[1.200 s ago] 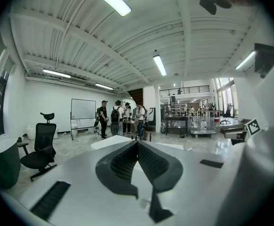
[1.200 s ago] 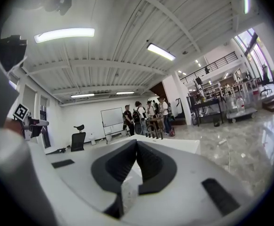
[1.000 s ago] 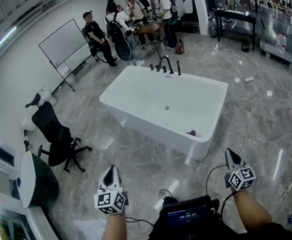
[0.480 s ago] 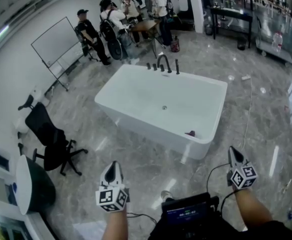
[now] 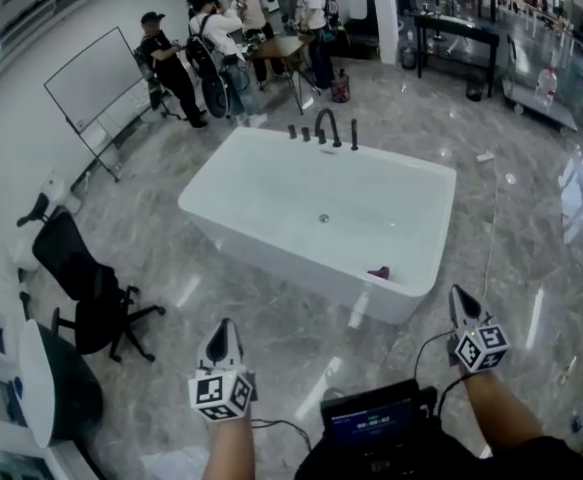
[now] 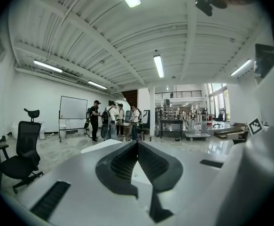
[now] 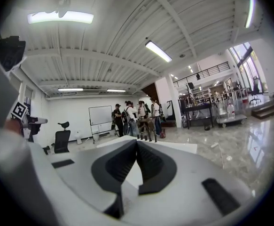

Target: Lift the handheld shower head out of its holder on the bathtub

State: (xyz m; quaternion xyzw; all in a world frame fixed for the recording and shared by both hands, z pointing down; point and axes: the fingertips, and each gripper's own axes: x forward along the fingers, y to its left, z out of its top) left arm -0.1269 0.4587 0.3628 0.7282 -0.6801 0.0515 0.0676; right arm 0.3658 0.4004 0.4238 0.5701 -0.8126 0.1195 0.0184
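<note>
First, walk round the bathtub (image 5: 301,266) to its far rim, upper centre of the head view, toward the shower head (image 5: 354,135) beside the faucet (image 5: 327,123). Keep left gripper (image 5: 222,330) and right gripper (image 5: 461,303) empty, jaws together, until close; then open 1.

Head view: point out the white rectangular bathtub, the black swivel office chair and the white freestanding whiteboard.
White rectangular bathtub (image 5: 271,183), head view, bare basin floor.
Black swivel office chair (image 5: 71,263), head view, backrest.
White freestanding whiteboard (image 5: 91,78), head view, board face.
</note>
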